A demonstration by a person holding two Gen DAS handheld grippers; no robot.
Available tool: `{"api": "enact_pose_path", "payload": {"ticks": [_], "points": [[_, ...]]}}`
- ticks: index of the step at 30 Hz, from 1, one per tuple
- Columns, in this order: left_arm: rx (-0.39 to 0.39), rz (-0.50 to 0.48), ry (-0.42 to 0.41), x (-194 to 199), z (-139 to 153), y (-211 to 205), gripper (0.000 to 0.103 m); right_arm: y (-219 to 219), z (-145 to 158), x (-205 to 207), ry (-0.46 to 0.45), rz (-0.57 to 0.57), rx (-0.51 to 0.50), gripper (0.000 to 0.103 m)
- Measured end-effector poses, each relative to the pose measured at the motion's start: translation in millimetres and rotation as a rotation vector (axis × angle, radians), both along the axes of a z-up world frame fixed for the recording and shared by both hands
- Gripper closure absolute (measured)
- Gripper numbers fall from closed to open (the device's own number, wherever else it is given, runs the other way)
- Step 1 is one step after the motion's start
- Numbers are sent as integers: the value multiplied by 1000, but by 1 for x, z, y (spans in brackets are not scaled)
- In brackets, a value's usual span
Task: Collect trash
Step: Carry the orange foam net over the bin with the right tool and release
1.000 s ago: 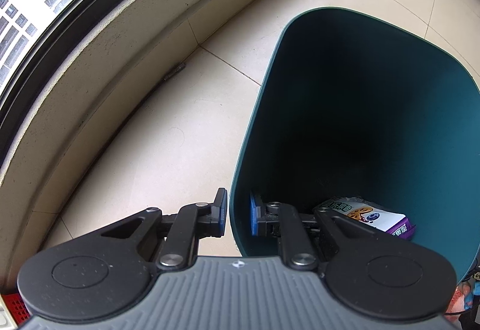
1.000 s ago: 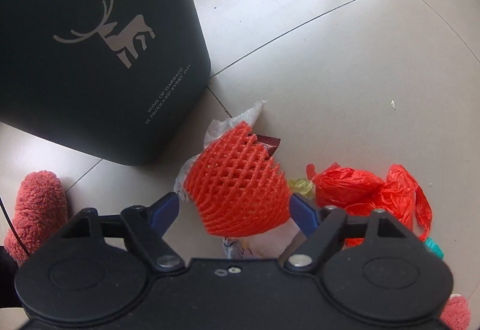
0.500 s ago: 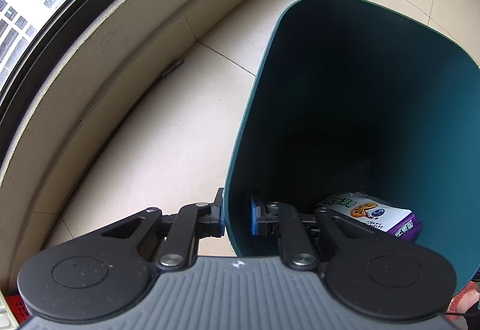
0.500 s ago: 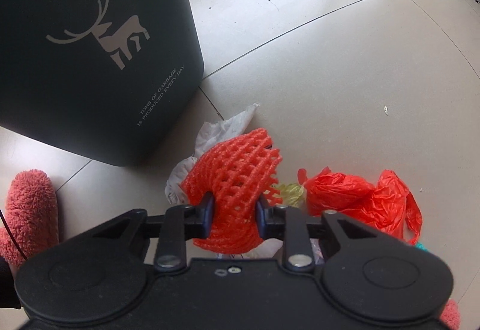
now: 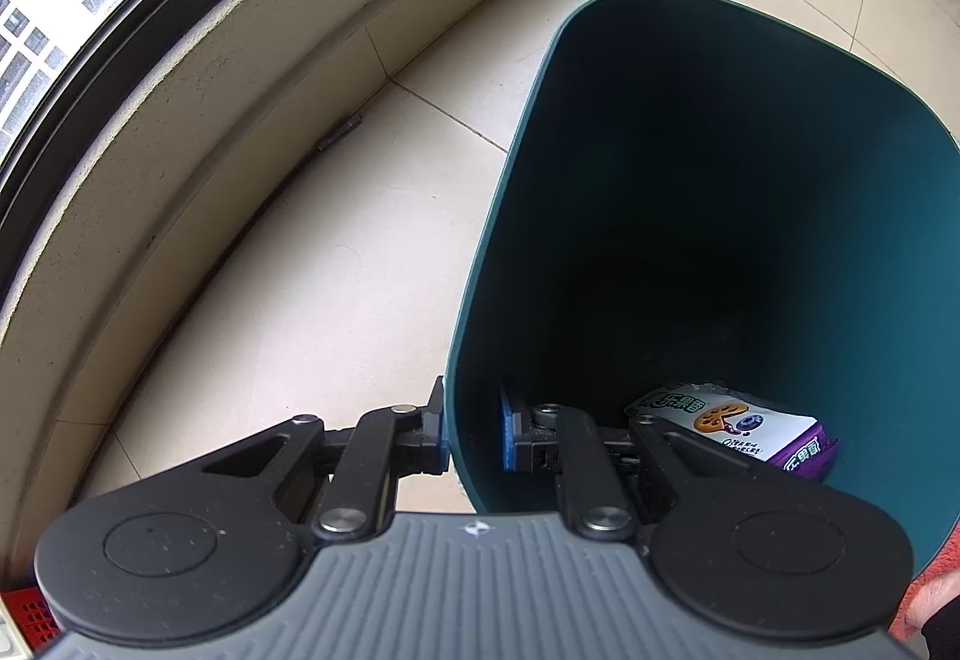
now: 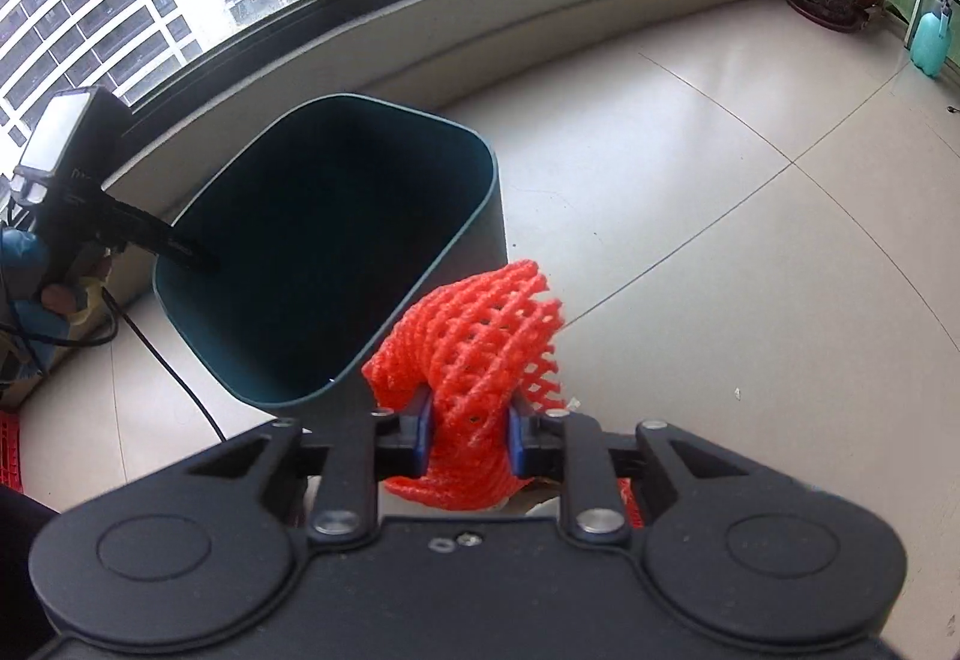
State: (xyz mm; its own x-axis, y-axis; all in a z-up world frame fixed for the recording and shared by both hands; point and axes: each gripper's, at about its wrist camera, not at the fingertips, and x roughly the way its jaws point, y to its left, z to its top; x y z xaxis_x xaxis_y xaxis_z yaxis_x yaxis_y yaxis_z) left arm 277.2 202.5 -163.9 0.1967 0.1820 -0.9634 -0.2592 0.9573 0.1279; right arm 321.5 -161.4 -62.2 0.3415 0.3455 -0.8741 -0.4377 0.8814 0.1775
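While squeezed between the jaws, red foam net hangs beside bin.

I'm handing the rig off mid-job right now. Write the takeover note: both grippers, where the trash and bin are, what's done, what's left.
Left gripper: straddles the near wall of the dark green bin, one finger outside, one inside, gripping the rim.
Right gripper: shut on the red foam net, held up beside the bin's rim, not yet over the opening.
Done: a purple snack packet lies at the bottom of the bin; the net is picked up.
Left: carry the net over the opening and release it. More red material shows just behind the right gripper; check the floor there for remaining trash.
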Motion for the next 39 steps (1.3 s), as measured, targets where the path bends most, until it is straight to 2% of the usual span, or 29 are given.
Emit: {"api": "enact_pose_path", "payload": {"ticks": [2,4,8,13,21,28,31,34,39], "points": [[-3,-1,-1,0,0,0,88,20,10,6,-7,30,33,79],[-8,0,-3,2,2,0,88,43,7,12,-18,66,20,78],[-13,-1,-5,2,0,0,88,83,-14,25,13,102,-24,78],[-21,-4,-8,5,-1,-5,88,112,-49,41,51,130,-88,79],[-28,-10,-16,16,-3,-18,88,133,-96,56,92,146,-181,78],[-26,-11,-18,33,-5,-38,89,139,-123,64,120,154,-225,72],[-26,-12,-20,41,-5,-49,89,140,-125,62,104,168,-228,62],[-21,-14,-21,47,-5,-63,89,135,-118,53,82,183,-199,44],[-20,-13,-21,61,-7,-85,89,123,-100,53,66,180,-163,42]]}}
